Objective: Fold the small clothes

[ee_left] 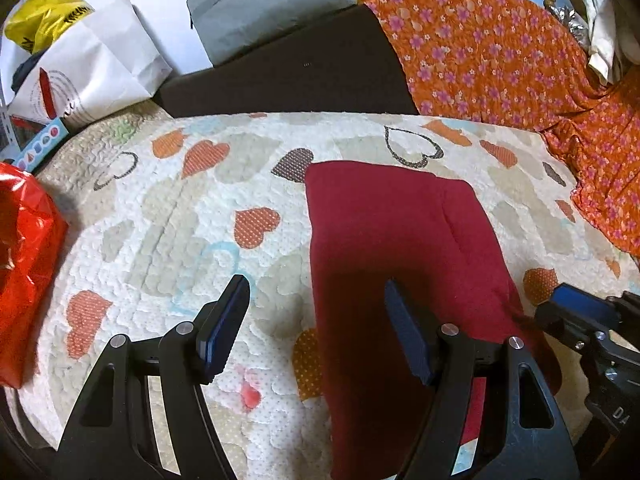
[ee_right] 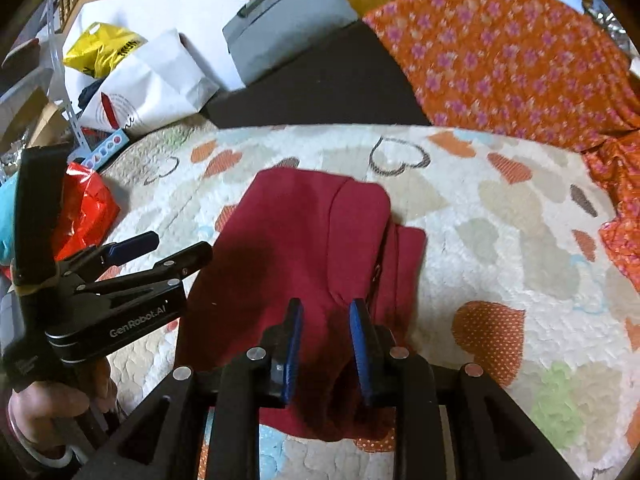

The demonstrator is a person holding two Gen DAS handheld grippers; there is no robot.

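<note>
The left gripper [ee_left: 316,328] hangs with its jaws spread wide and nothing between them, low over the near left edge of the red garment [ee_left: 404,264], which lies partly folded on the heart-patterned quilt [ee_left: 168,216]. The right gripper [ee_right: 326,344] is half closed around a raised fold at the garment's near edge, though whether it truly pinches the cloth I cannot tell. Judging by the layered right side, a fold is under way, and the next move calls for a firm hold on this near edge to carry it over.

Hidden and cropped

My right gripper [ee_right: 326,340] covers the red garment's [ee_right: 304,248] near hem; at nine o'clock, the red foil bag [ee_left: 24,272] runs off-frame.
</note>
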